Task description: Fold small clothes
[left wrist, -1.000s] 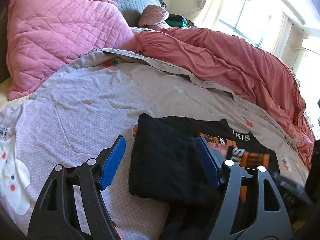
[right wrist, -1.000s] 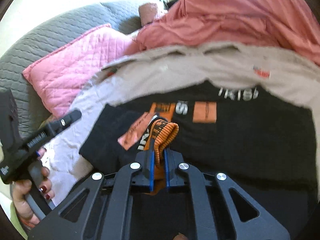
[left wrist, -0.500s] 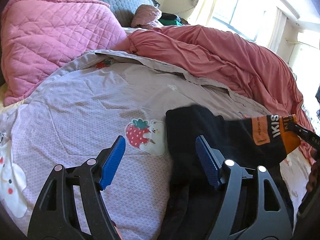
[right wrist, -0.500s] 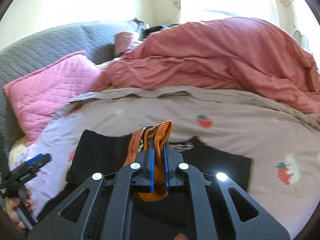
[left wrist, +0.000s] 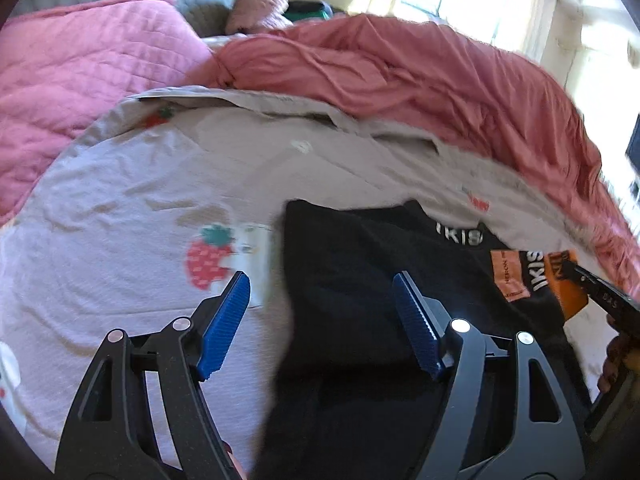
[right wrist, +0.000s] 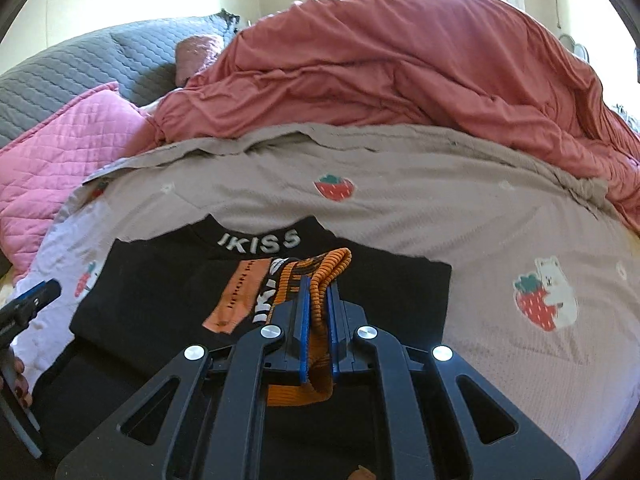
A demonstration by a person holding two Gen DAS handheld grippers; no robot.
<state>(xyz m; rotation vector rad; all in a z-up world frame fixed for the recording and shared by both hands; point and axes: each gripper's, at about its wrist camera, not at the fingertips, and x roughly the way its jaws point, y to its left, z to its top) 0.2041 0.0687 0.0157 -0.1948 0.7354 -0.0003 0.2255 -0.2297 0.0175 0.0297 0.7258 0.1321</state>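
From the left wrist view, the left gripper (left wrist: 320, 320) hangs with its blue ribbed pads (left wrist: 224, 322) spread wide and nothing between them; it grips nothing, hovering just above the near left part of the small black knit garment with white lettering and orange trim (left wrist: 360, 280). That garment lies on the pale beige bedspread printed with strawberries and bears (left wrist: 140, 200), its left edge beside a strawberry print. At the right edge of this view the tip of the right gripper (left wrist: 600, 296) reaches onto the orange ribbed cuff (left wrist: 568, 280). Behind lie a crumpled salmon-red duvet (left wrist: 420, 72) and a pink quilted pillow (left wrist: 80, 72).

From the right wrist view, the right gripper (right wrist: 316, 312) is clenched tight on the orange ribbed cuff (right wrist: 320, 276), which bunches up between the blue pads and hangs out below them. The black garment (right wrist: 160, 280) is spread under it with its lettered neckband (right wrist: 258, 240) pointing away toward the duvet (right wrist: 400, 72). The left gripper (right wrist: 28, 304) shows at the far left, held in a hand (right wrist: 18, 376), just off the garment's left side.

Judging by this, the fold is underway but early: one sleeve end is pinched and seems to be brought across the body, which is otherwise flat. Laying that sleeve down, the other side and the final halving appear to remain.
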